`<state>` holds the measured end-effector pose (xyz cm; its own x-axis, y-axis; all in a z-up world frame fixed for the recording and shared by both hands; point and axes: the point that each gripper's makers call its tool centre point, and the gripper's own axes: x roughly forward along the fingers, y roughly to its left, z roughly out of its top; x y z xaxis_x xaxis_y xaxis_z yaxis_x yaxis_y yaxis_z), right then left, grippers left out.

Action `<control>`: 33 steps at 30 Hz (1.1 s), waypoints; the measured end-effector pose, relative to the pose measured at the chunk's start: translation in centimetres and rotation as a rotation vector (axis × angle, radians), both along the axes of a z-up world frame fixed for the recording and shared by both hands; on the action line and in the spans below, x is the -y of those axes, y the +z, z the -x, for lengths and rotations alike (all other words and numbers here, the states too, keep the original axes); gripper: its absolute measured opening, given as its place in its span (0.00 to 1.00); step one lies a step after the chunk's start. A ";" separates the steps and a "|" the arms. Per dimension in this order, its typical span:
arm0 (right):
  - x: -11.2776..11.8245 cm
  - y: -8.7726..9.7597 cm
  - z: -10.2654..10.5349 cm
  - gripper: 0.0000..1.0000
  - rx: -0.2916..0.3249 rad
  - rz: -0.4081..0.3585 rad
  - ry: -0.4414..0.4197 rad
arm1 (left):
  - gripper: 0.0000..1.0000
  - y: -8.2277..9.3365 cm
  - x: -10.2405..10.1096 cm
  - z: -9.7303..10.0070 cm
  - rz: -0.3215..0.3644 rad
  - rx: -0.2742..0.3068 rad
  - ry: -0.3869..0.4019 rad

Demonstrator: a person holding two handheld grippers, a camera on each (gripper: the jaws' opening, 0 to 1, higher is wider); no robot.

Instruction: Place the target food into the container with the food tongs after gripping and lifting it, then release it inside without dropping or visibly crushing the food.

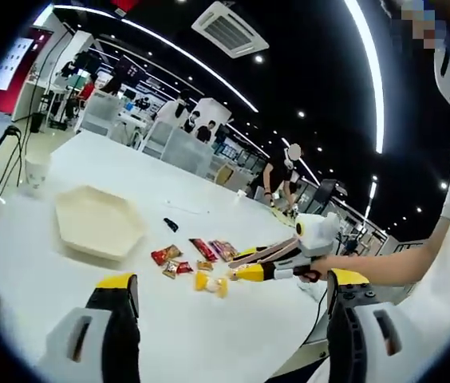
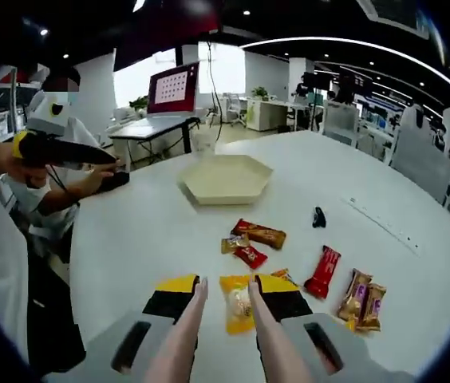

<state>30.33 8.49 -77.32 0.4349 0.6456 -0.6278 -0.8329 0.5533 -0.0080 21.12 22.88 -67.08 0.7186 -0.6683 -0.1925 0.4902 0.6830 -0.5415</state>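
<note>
A yellow snack packet (image 2: 238, 307) lies on the white table (image 2: 129, 231) between the two tips of the pinkish food tongs (image 2: 266, 339). My right gripper (image 2: 231, 286) is shut on the tongs; it is also seen from the side (image 1: 249, 263), low over the yellow packets (image 1: 209, 281). The beige hexagonal container (image 2: 226, 177) (image 1: 97, 222) sits beyond the snacks with nothing in it. My left gripper (image 1: 233, 279) is open and holds nothing. It is held off the table's side (image 2: 65, 150) by a hand.
Other wrapped snacks lie nearby: a red bar (image 2: 322, 271), an orange-brown bar (image 2: 260, 233), a small red candy (image 2: 249, 255) and brown packets (image 2: 361, 299). A small black object (image 2: 318, 216) and a paper cup (image 1: 35, 171) stand further off. The person's arm (image 1: 384, 263) reaches in.
</note>
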 end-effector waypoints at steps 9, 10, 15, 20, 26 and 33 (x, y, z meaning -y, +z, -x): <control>0.5 -3.0 -1.1 0.28 -0.065 0.077 0.000 | 0.99 -0.4 -0.8 0.5 0.005 -0.003 0.063; 0.5 -3.5 -1.1 0.28 -0.086 0.083 -0.005 | 0.99 -0.4 -1.0 0.5 0.007 -0.003 0.072; 0.3 -5.0 -1.0 0.28 -0.114 0.114 -0.002 | 0.99 -0.6 -1.4 0.7 0.011 -0.008 0.094; -0.1 -5.1 -1.4 0.27 -0.109 0.108 -0.018 | 0.99 -0.8 -1.6 0.7 0.005 -0.015 0.095; -0.2 -5.4 -1.6 0.25 -0.110 0.104 -0.039 | 0.99 -1.2 -1.0 0.2 0.013 -0.021 0.082; -0.2 -5.4 -1.8 0.19 -0.118 0.130 -0.062 | 0.98 -1.8 0.0 0.4 0.021 -0.038 0.046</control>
